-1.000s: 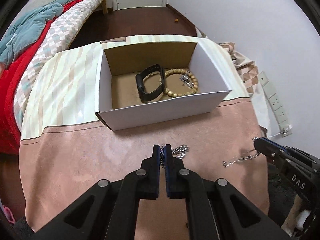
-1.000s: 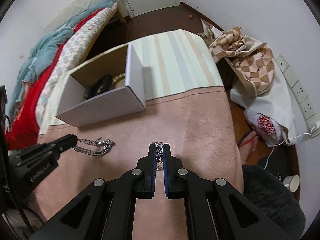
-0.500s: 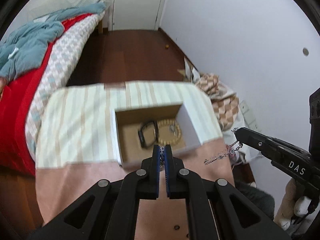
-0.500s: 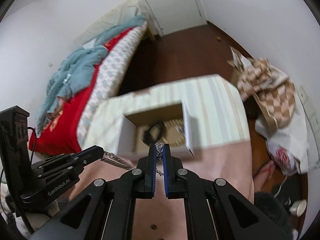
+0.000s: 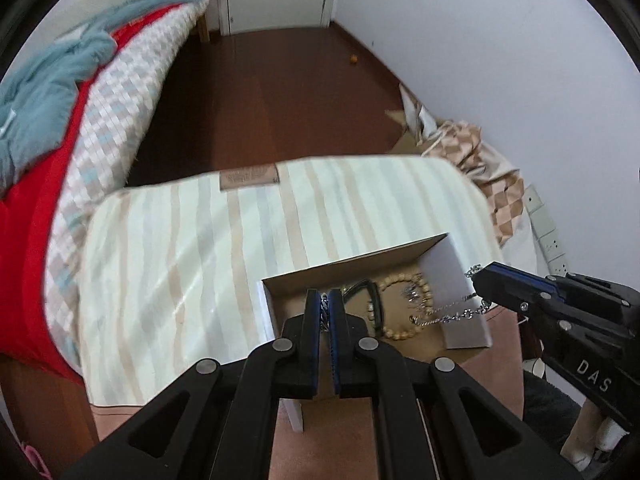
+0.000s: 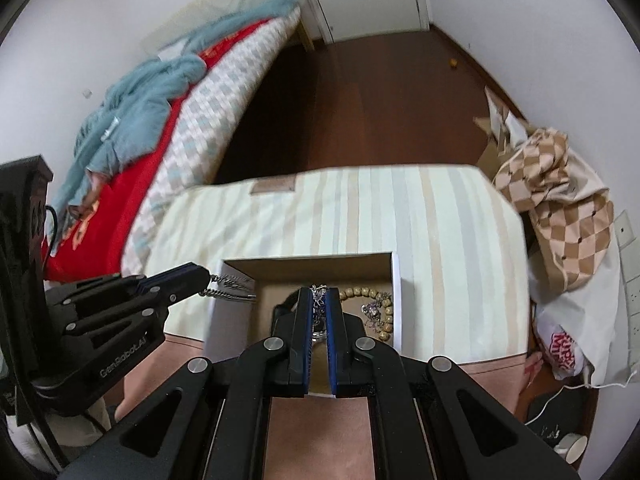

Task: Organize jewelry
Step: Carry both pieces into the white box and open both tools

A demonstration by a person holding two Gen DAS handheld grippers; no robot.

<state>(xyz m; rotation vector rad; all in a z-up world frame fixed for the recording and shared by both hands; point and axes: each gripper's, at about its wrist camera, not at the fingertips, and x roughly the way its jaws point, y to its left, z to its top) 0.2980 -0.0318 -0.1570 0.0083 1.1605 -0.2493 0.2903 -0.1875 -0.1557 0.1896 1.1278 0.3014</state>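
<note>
Above the open cardboard box (image 6: 396, 280), both tongs are pinched narrow on one silver chain (image 5: 448, 310): the left gripper (image 5: 325, 300) at the left end, the right gripper (image 6: 319, 298) at the right. A bead bracelet (image 6: 384, 312) and black band (image 5: 374, 300) lie inside. Uneven release could drape the chain over a wall or snag the beads.

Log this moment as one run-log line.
left gripper: shut on silver chain | right gripper: shut on thin silver chain | both above white cardboard box | box holds wooden bead bracelet, black band
</note>
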